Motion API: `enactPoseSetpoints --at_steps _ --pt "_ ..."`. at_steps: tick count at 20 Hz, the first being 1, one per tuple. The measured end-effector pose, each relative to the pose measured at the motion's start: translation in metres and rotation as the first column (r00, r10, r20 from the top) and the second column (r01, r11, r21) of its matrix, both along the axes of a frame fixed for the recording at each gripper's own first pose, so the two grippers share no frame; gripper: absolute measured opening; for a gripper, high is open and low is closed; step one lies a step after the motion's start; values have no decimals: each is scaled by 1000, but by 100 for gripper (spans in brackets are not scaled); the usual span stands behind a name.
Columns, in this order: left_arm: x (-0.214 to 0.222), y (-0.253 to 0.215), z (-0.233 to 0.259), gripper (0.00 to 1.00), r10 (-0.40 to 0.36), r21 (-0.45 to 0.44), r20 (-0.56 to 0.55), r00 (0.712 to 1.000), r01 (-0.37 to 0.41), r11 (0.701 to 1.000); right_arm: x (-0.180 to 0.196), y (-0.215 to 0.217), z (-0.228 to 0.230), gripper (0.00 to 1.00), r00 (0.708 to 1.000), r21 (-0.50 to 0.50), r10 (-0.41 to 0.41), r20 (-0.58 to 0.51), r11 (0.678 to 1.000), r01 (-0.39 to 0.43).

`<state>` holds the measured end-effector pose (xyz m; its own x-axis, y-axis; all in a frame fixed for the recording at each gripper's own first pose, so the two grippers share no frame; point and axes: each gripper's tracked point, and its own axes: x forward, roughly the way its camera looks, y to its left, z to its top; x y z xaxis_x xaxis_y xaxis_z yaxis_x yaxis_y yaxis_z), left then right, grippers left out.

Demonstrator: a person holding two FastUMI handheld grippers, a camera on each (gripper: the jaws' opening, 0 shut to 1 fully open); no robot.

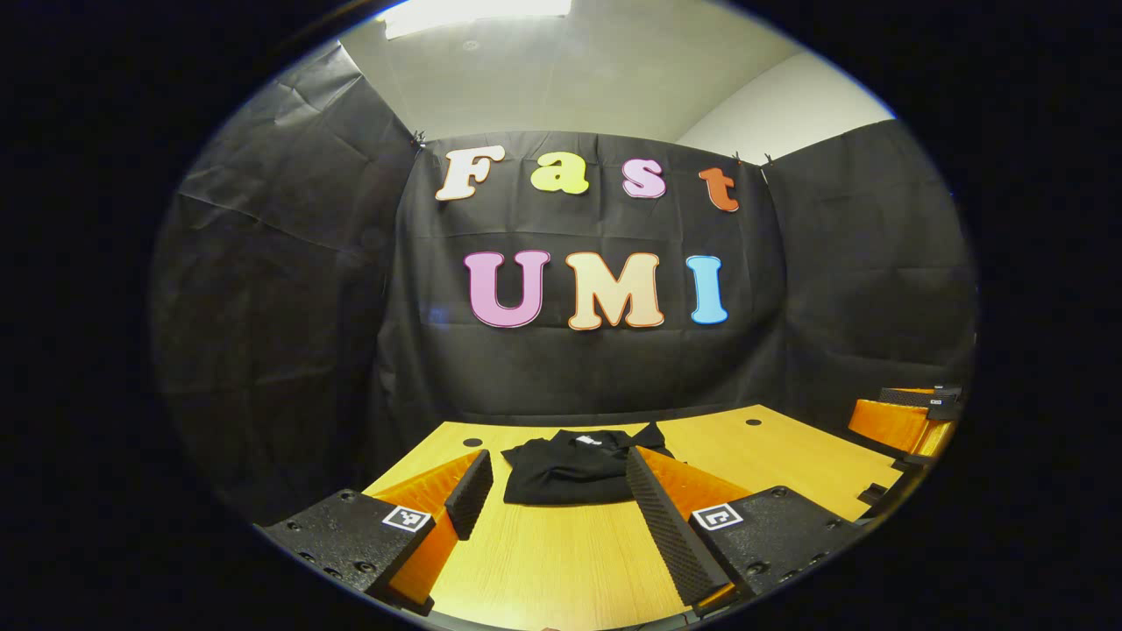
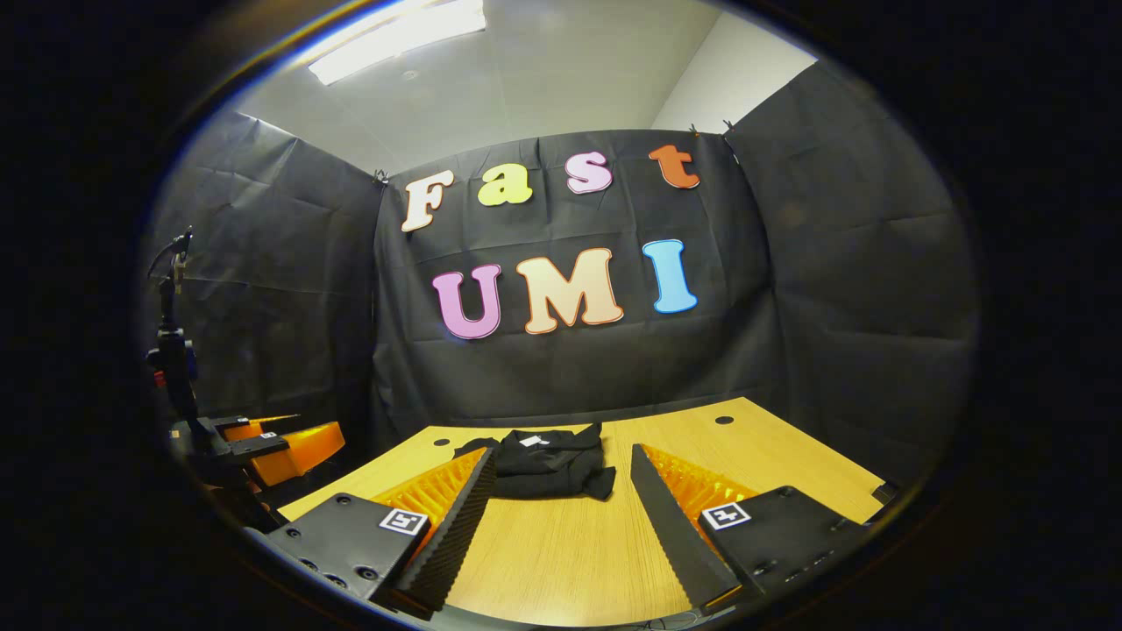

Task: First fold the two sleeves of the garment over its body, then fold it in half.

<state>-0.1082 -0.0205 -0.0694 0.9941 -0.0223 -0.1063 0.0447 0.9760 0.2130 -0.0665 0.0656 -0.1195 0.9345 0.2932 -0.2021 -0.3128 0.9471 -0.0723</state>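
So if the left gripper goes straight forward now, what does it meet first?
Probably the black garment on the table; it lies ahead between the open left gripper's fingers. Depth is unclear.

A wooden table (image 1: 561, 561) with small dark holes (image 1: 472, 443) near its far edge is being seen ahead of and beneath the claw, a black stand (image 2: 175, 368) to the left, a ceiling light (image 2: 394, 35) above.

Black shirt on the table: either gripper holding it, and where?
Nothing is held. The shirt lies on the table, apart from the left gripper and right gripper, both open.
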Motion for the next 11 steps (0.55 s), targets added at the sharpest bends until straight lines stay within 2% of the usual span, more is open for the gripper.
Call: enactPoseSetpoints --at_steps 11 --pt "23 -12 -17 92 -21 -10 -35 999 21 1000 20 -1 -3 97 1000 -27 -8 -4 1000 8"
